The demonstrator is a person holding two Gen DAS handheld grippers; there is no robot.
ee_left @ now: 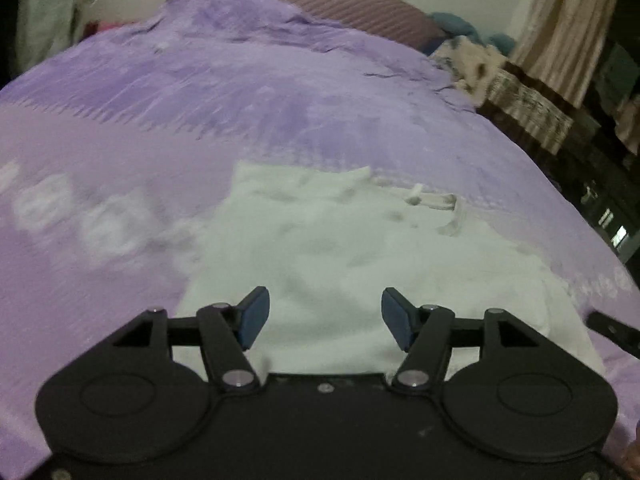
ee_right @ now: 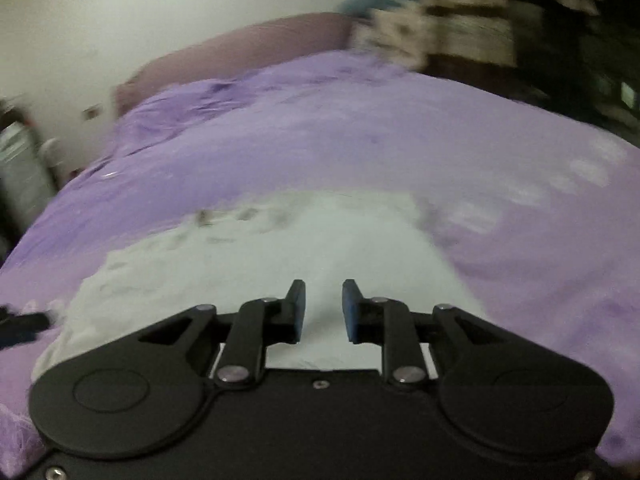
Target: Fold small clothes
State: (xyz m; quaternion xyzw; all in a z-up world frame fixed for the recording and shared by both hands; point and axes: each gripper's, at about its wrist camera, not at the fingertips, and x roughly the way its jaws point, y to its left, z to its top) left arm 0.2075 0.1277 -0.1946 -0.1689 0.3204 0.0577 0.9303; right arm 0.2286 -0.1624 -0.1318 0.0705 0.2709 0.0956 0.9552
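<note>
Grippers hanging empty over white garment: left gripper spread wide, right gripper slightly parted; I'm judging the next pinch belongs at its twelve-o'clock edge

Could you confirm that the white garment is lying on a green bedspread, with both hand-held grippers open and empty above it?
Not quite: the bedspread is purple, not green, as both wrist views show. The rest holds: the white garment lies on it, and the left hand-held gripper and right hand-held gripper are both open with nothing between their pads.
</note>
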